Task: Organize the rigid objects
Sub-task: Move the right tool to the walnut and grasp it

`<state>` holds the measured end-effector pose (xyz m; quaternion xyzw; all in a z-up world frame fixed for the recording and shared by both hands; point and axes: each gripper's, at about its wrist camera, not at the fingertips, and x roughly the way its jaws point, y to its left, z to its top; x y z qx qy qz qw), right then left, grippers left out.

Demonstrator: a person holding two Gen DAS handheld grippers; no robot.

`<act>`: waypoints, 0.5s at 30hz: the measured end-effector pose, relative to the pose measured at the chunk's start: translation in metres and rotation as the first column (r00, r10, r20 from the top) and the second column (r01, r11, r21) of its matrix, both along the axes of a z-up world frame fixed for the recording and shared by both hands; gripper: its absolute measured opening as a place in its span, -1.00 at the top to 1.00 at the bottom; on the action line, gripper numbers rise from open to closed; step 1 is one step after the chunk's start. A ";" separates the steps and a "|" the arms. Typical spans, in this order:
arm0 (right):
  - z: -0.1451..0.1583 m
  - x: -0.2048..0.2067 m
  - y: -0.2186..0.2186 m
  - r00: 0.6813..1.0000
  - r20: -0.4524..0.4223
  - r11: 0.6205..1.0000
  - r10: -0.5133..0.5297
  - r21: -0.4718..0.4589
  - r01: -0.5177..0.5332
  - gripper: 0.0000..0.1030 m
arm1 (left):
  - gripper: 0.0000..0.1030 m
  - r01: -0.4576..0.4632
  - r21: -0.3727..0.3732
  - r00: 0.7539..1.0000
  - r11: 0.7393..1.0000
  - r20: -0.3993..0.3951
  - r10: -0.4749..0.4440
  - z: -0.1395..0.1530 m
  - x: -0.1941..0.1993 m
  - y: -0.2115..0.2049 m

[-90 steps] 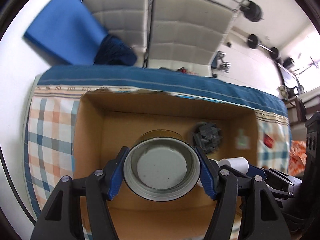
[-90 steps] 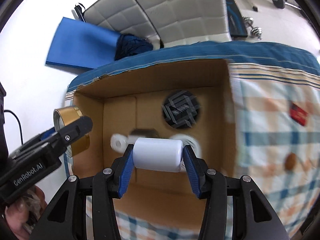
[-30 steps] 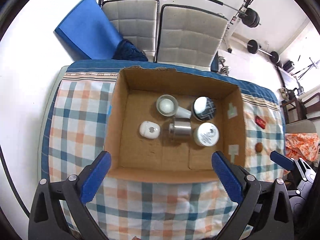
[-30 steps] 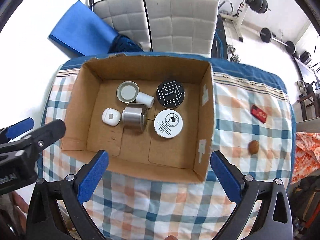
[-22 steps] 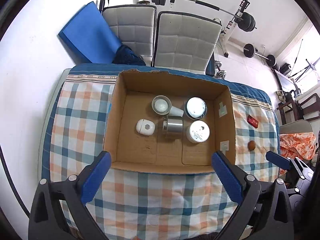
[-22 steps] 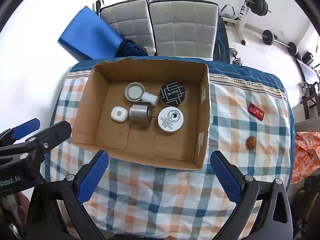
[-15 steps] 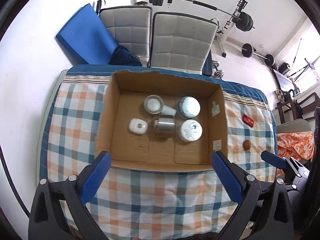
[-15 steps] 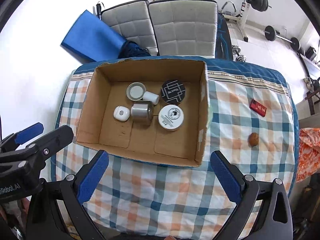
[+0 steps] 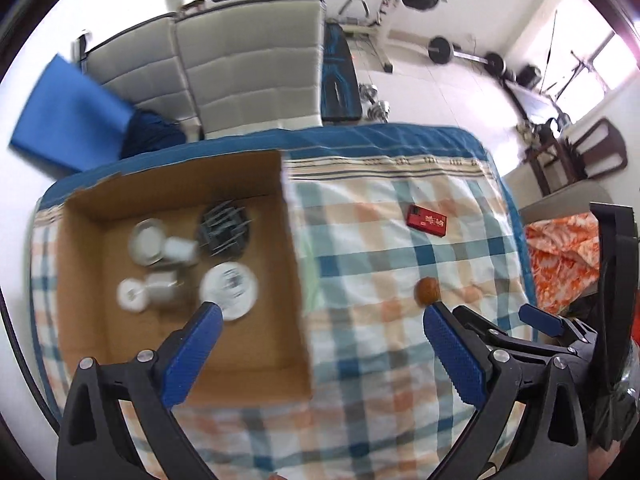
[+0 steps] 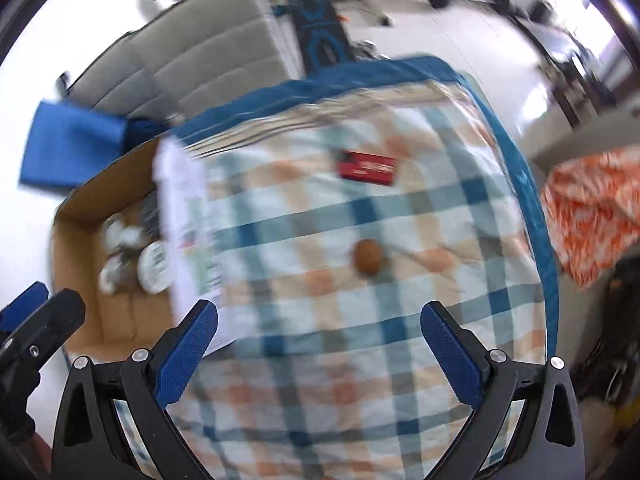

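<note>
Box (image 9: 180, 280) on left part of cloth (image 9: 380, 360); cloth over table. In box: patterned lid (image 9: 224, 230) at back right, round tin (image 9: 229, 291) in front of it, cup (image 9: 147, 241) back left touching small cylinder (image 9: 180, 250), can (image 9: 162, 286) in front of those, small round piece (image 9: 131, 295) left of can. On cloth right of box: card (image 9: 426, 221) further back, nut (image 9: 427, 290) nearer, well apart. Chairs (image 9: 240, 80) behind table.
</note>
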<state>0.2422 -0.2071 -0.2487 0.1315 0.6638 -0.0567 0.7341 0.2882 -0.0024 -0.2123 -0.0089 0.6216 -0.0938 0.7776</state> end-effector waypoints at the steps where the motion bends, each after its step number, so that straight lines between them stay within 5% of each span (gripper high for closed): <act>1: -0.011 0.004 -0.011 1.000 -0.012 1.000 -0.017 0.008 0.017 -1.00 | -1.00 0.005 0.019 1.000 1.000 -0.015 -0.005 -0.014 0.011 -0.014; 7: -0.085 0.022 -0.048 0.992 -0.107 0.995 -0.071 0.057 0.078 -0.96 | -1.00 0.016 0.089 0.995 0.996 -0.100 -0.007 -0.074 0.043 -0.054; 13: -0.140 0.032 -0.046 0.981 -0.177 0.985 -0.074 0.143 0.100 -0.63 | -1.00 0.038 0.136 0.988 0.990 -0.156 -0.016 -0.108 0.058 -0.070; 15: -0.156 0.034 -0.046 0.976 -0.205 0.982 -0.079 0.155 0.112 -0.29 | -1.00 0.046 0.171 0.986 0.984 -0.168 -0.017 -0.117 0.062 -0.072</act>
